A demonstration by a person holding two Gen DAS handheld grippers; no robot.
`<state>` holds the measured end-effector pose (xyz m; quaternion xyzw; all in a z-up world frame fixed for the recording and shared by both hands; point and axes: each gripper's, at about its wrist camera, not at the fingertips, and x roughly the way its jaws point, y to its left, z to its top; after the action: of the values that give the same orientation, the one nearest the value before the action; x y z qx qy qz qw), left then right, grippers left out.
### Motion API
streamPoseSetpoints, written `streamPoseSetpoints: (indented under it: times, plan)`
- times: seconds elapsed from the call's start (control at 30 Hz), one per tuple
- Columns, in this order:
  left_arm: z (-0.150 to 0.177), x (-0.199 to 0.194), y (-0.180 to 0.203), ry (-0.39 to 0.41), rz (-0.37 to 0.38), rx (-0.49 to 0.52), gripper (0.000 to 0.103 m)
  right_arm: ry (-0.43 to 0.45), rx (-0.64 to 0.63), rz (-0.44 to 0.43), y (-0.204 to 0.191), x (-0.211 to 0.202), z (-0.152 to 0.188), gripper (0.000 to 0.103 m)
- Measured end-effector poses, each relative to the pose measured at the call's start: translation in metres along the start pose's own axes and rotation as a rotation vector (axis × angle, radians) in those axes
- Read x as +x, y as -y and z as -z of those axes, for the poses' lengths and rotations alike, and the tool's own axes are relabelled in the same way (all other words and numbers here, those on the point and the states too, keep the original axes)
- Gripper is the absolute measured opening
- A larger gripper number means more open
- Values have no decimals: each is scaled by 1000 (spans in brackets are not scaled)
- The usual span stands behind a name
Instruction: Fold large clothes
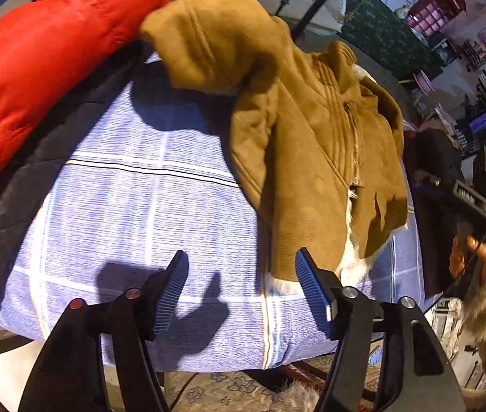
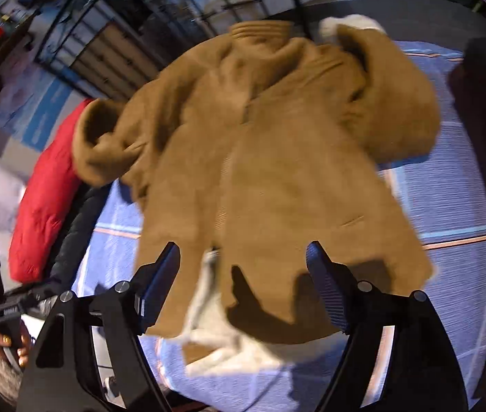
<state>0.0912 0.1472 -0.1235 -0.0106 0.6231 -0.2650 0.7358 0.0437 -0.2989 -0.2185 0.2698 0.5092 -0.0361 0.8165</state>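
tan coat (image 2: 277, 171) blurred – hem hidden behind right gripper (image 2: 243, 267) | jaws apart

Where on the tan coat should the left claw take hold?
Probably the left sleeve cuff of the tan coat, which lies flung outward toward the red cushion. Approach with the left claw from the cushion side, low over the blue checked sheet; both claws are open.

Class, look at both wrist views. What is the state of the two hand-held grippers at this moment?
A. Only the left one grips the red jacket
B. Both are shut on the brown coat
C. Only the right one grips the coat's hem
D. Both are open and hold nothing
D: the left hand-held gripper and the right hand-held gripper both show fingers spread wide, with the brown coat lying loose on the blue checked bedspread.
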Motion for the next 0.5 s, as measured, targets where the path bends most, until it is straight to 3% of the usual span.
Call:
streamPoseSetpoints:
  times: [0.13,0.27,0.3,0.33,0.4,0.43,0.5]
  plan:
    - [2,54,35,-87,42,80,84,-107,-19,59,39,35,-18,77]
    - [5,114,59,-208,10,133,85,-216,33,-66,50,74,-2,73]
    - [5,126,63,-225,-27,142,81,-219,19,-52,47,76,4,43]
    - [4,134,67,-229,-56,155,56,-218,21,-60,43,74,10,19]
    - [0,132,72,-231,-64,163,21,-191,-6,-108,28,55,20,13]
    - [-4,121,75,-211,-52,167,15,-175,-27,-127,22,41,26,12]
    - [-7,86,81,-159,-75,210,12,-139,-48,-197,1,-3,38,11]
